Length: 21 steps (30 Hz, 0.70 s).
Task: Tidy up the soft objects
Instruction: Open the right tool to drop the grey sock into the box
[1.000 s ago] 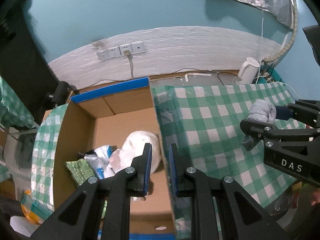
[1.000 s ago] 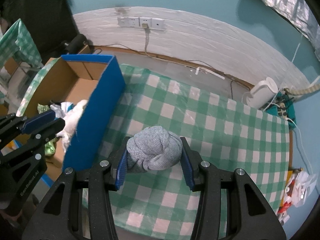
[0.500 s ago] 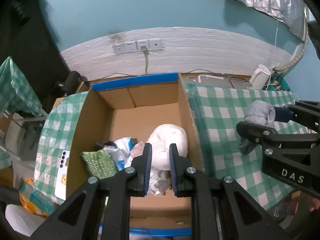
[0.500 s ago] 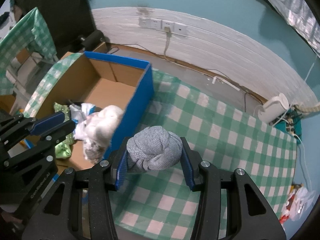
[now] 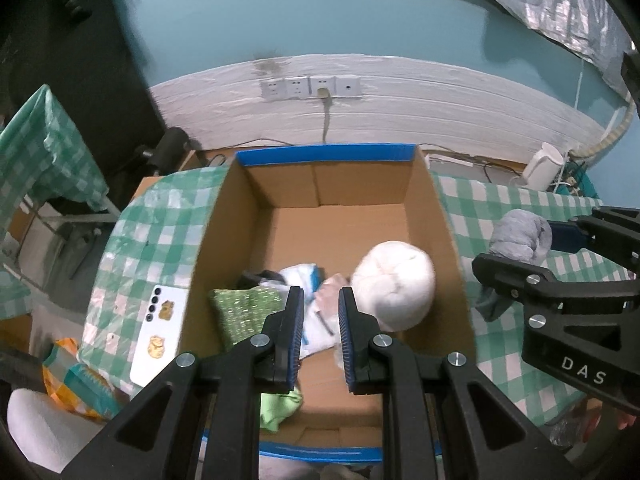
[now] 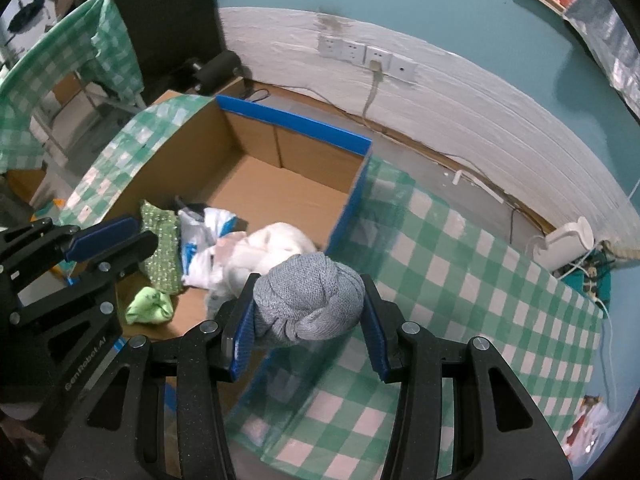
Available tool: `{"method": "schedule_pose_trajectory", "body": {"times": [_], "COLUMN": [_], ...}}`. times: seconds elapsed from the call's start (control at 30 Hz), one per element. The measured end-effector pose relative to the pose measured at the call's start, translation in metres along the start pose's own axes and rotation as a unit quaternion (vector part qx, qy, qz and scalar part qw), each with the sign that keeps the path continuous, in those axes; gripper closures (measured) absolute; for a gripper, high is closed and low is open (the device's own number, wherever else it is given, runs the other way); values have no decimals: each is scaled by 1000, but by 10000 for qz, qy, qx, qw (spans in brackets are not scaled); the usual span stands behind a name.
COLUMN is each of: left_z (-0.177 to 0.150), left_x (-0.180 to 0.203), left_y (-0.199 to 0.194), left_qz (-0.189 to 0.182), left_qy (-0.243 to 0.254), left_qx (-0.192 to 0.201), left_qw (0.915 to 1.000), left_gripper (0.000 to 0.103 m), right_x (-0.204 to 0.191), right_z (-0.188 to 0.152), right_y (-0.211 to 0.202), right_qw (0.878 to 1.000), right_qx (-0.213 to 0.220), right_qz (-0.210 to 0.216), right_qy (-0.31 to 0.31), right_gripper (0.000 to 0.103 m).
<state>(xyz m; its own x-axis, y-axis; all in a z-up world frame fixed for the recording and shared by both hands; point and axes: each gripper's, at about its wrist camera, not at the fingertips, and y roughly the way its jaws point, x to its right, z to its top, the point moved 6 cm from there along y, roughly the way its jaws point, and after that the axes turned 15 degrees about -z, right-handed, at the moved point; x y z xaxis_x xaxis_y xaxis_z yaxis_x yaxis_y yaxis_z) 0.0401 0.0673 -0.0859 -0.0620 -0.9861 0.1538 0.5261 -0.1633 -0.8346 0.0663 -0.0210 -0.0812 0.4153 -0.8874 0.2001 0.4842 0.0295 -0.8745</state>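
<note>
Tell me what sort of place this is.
Probably a plain room at home or a workroom set up for sorting: a table under a green checked cloth, a cardboard box of soft things, wall sockets and a white kettle.

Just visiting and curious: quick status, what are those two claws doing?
Right gripper shut on grey knitted bundle, beside the cardboard box. Left gripper empty, jaws nearly closed, above the box. White bundle already inside. Nothing in the way.
</note>
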Motion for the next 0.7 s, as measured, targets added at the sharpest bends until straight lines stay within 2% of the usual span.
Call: {"method": "schedule_pose_trajectory", "body": {"times": [0.33, 0.7], "left_z": [-7, -13], "left_x": [-30, -52], "left_y": [-1, 1], "left_qz": [139, 294], "left_qy": [-219, -312], "left_qx": [-81, -167], "left_qw": [9996, 9989], "left_gripper": [86, 86], "right_x": [-35, -51], "right_z": [6, 2], "right_y": [9, 24], "right_qw": [9995, 9985], "right_qx": [-92, -248], "right_qz": [228, 326], "right_qy": [-205, -366], "right_gripper": [57, 54]}}
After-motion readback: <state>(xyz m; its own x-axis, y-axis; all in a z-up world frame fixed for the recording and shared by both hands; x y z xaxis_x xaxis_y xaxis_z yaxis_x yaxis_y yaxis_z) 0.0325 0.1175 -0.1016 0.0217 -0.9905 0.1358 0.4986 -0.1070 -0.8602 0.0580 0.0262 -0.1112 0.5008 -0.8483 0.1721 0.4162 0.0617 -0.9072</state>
